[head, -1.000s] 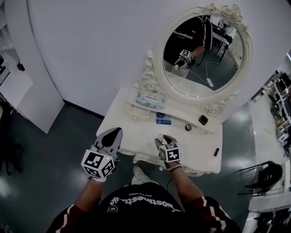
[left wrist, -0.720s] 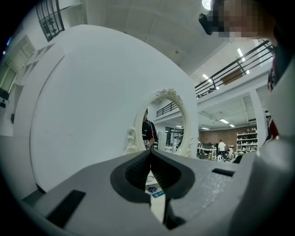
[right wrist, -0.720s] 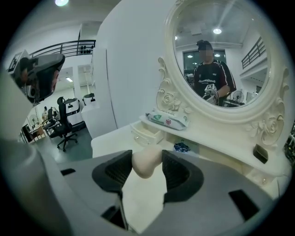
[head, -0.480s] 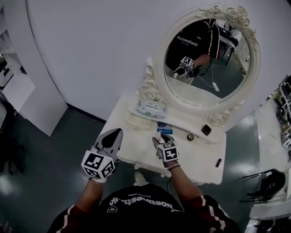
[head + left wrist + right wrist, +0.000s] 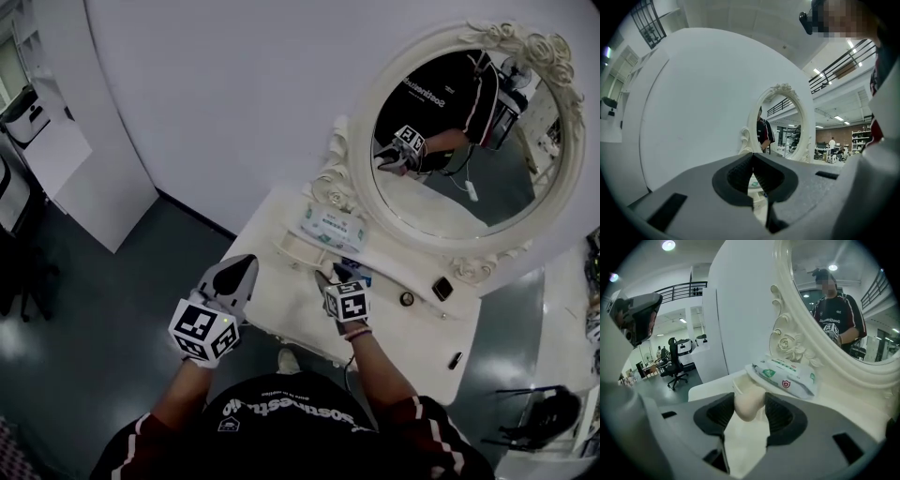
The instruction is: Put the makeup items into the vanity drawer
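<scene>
Head view, counted: two tools, one oval mirror point(image 5: 469, 141), one wipes pack point(image 5: 330, 227) and four small items on the white vanity surface point(image 5: 281, 281). The left tool point(image 5: 242, 266) hangs over the surface's near-left edge, at 9 o'clock from the right tool point(image 5: 330, 278). A blue item point(image 5: 360, 274) lies just beside the right tool at 2 o'clock, partly covered by it. A round pot point(image 5: 407, 299) and a dark square compact point(image 5: 442, 288) lie at 3 o'clock, and a dark stick point(image 5: 456, 360) lies well apart at 4 o'clock. The wipes pack lies at 12 o'clock, under the mirror frame.

Left gripper view: the jaws meet at their tips with nothing between them, and their grey bulk hides most of the surface. The mirror stands beyond them at 12 o'clock.

Right gripper view: the pads press a beige sponge point(image 5: 748, 411) from both sides (the one makeup item in hand), held above the surface. The wipes pack lies near at 1 o'clock, and the carved frame rises behind it. One office chair point(image 5: 675, 366) stands far off at 9 o'clock.

Against a second ago, the right tool has crossed from the surface's front edge to the blue item. The left tool has edged forward too, and the mirror now sits further toward 2 o'clock.
</scene>
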